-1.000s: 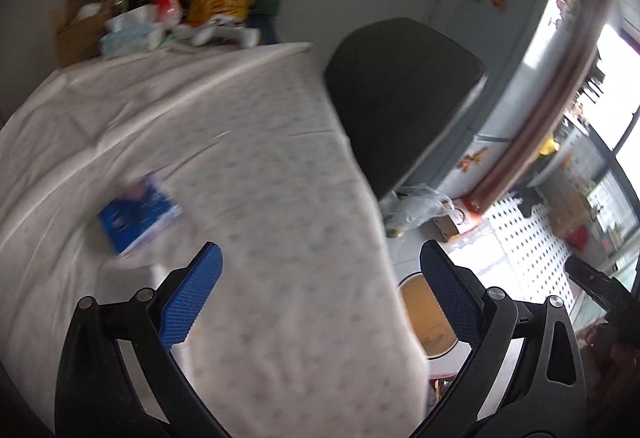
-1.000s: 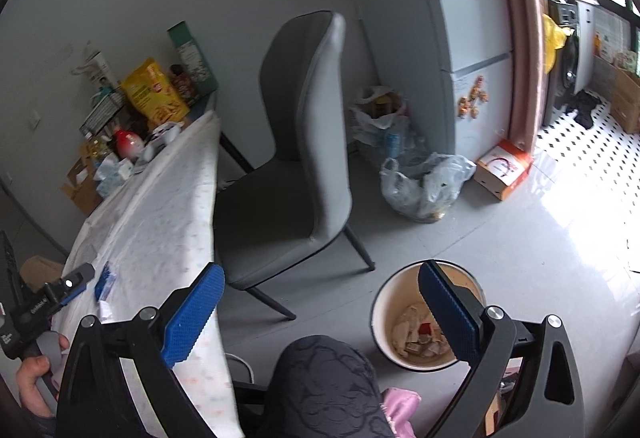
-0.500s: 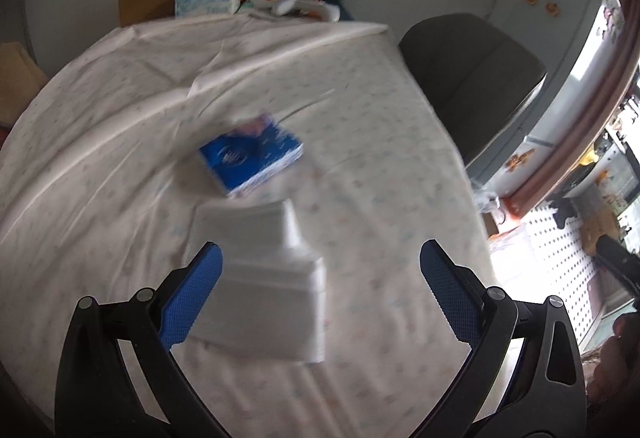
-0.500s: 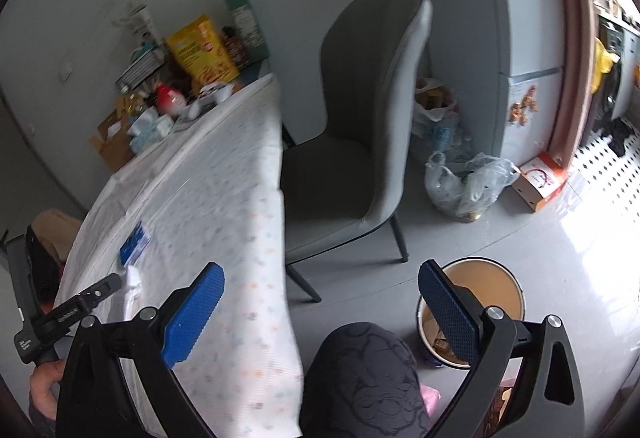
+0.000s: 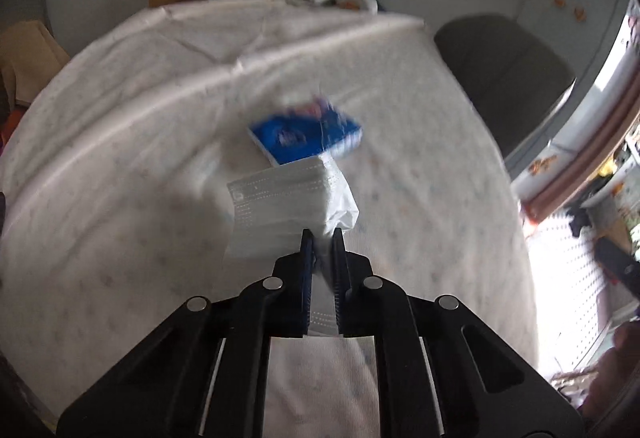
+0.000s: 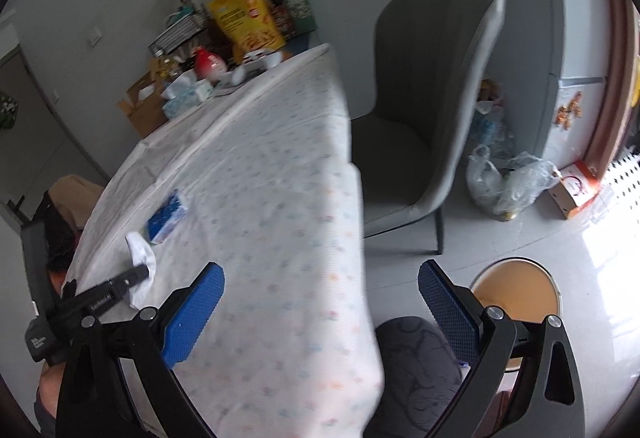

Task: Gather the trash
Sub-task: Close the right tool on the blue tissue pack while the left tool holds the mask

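Two hand-held grippers were at work over the desk (image 6: 280, 198). The left hand-held gripper (image 5: 322, 238) had its jaws clamped together on the near edge of a white plastic wrapper (image 5: 288, 206), which lay on the desk's patterned cloth just in front of a blue packet (image 5: 304, 136); whether the two touched was hard to tell, as the packet was blurred. The right hand-held gripper (image 6: 320, 298) stood wide open with nothing between its blue pads (image 6: 192, 314), hanging over the desk's edge. A dark-clothed knee (image 6: 416, 358) hid part of the floor below it. Beside that knee stood a round bin (image 6: 516, 286), its lower part cut off by the gripper's frame and its contents not visible. Further off, a clear plastic bag (image 6: 504, 182) sat on the floor, its contents unclear.
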Demonstrator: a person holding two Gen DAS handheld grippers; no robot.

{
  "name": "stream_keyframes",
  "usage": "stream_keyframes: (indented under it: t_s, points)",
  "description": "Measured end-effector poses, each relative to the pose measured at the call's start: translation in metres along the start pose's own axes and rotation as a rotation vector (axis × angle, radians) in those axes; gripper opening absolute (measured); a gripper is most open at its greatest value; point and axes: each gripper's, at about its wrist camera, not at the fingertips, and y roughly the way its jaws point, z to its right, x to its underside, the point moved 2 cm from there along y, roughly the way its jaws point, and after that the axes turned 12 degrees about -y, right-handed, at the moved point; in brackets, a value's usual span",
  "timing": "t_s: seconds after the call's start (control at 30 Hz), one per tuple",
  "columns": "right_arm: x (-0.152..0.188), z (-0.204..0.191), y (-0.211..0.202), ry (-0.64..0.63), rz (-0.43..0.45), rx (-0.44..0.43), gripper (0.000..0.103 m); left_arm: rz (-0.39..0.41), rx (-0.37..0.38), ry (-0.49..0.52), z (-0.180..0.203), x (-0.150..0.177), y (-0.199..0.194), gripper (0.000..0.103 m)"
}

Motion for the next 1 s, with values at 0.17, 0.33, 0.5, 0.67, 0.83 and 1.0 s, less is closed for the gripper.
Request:
stream_keyframes:
  t_s: [0.17, 0.33, 0.5, 0.67, 0.83, 1.0]
  points:
    - [-0.013, -0.031, 0.017, -0.049, -0.006, -0.062, 0.095, 0.066, 0.019, -0.055, -0.016, -0.020, -0.020, 0.009]
    - [-0.025, -0.065, 0.035, -0.086, -0.029, -0.137, 0.087, 0.115, 0.024, -0.093, -0.034, -0.039, -0.030, 0.009]
    - [-0.037, -0.093, 0.057, -0.103, -0.062, -0.200, 0.077, 0.156, 0.030, -0.136, -0.050, -0.050, -0.038, 0.009]
    - [-0.051, -0.117, 0.079, -0.109, -0.094, -0.247, 0.070, 0.186, 0.038, -0.174, -0.064, -0.059, -0.042, 0.010]
    - [-0.060, -0.139, 0.101, -0.101, -0.115, -0.275, 0.067, 0.205, 0.037, -0.197, -0.082, -0.065, -0.039, 0.009]
    - [-0.067, -0.157, 0.125, -0.080, -0.149, -0.295, 0.064, 0.198, 0.034, -0.240, -0.100, -0.069, -0.030, 0.009]
